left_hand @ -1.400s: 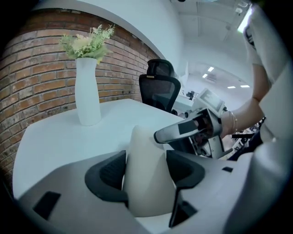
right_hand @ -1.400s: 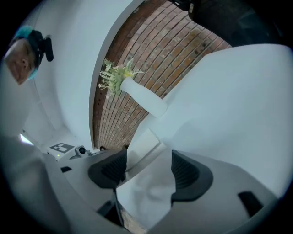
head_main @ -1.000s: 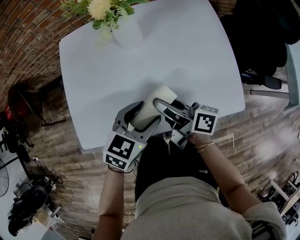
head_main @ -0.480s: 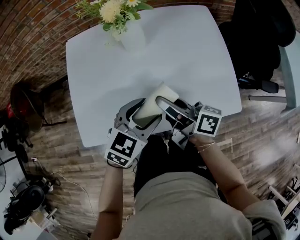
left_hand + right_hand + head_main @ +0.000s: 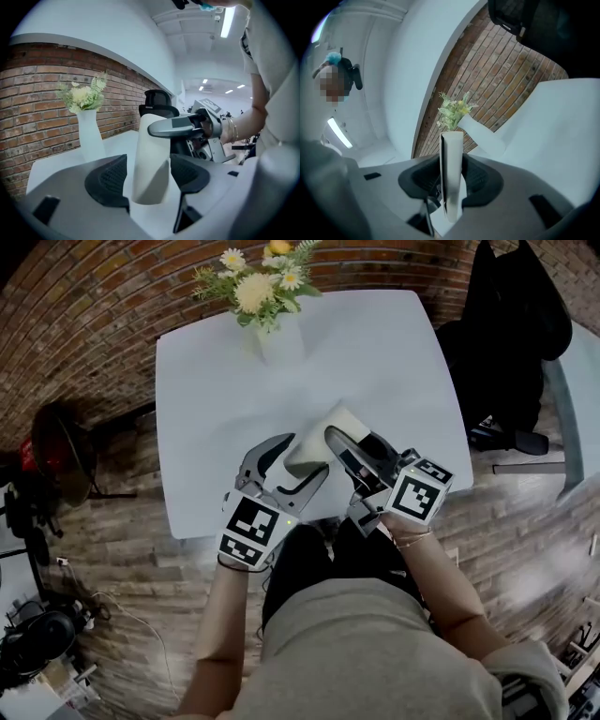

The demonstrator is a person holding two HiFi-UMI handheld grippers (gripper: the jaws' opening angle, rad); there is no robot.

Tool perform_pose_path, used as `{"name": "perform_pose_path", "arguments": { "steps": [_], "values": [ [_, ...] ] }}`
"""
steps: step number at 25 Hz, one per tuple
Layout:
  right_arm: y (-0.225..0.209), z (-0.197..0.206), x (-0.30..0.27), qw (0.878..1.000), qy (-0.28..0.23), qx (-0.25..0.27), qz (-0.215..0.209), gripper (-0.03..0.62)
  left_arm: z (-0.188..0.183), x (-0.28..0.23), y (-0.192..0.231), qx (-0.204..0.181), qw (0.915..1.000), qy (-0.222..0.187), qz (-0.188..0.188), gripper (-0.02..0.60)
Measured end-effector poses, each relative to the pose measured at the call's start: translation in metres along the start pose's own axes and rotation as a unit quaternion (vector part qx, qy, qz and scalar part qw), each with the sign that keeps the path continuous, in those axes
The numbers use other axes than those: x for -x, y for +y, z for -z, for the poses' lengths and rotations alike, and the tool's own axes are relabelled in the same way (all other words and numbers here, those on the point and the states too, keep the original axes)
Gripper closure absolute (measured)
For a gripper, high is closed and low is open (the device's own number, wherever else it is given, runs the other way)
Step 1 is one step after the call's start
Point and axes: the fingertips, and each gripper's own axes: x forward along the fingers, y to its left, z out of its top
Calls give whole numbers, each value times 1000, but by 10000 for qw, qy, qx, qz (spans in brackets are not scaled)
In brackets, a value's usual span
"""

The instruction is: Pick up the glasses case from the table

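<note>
Glasses case [image 5: 314,442] sits between the left gripper [image 5: 296,461] and right gripper [image 5: 334,441], vase [image 5: 281,338] behind on the table [image 5: 394,362].

Left tool [image 5: 302,457] and right tool [image 5: 337,442] hide much of the glasses case [image 5: 317,437].

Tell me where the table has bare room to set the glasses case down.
The table is bare across its middle and whole right side, and left of the vase at the far edge. It is crowded only near the front edge, where the left gripper and right gripper, its jaws just closed, clamp the glasses case.
</note>
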Motion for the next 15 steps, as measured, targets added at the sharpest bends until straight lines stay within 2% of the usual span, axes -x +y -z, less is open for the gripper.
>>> {"name": "perform_pose_path", "arguments": {
  "steps": [5, 8, 10, 13, 15],
  "values": [
    [10, -19, 3, 9993, -194, 223, 241, 453, -21, 19, 8, 539, 9983, -194, -47, 309],
    [16, -32, 4, 9984, -255, 455, 212, 453, -37, 26, 18, 795, 9955, -432, -286, 366],
    [21, -35, 6, 9973, -223, 639, 289, 453, -46, 34, 23, 1166, 9903, -666, -370, 422],
    [34, -38, 10, 9950, -209, 915, 339, 453, -54, 46, 32, 1695, 9793, -982, -518, 453],
    [42, -42, 11, 9940, -248, 1026, 300, 453, -53, 50, 39, 1925, 9730, -1032, -742, 519]
  ]
}}
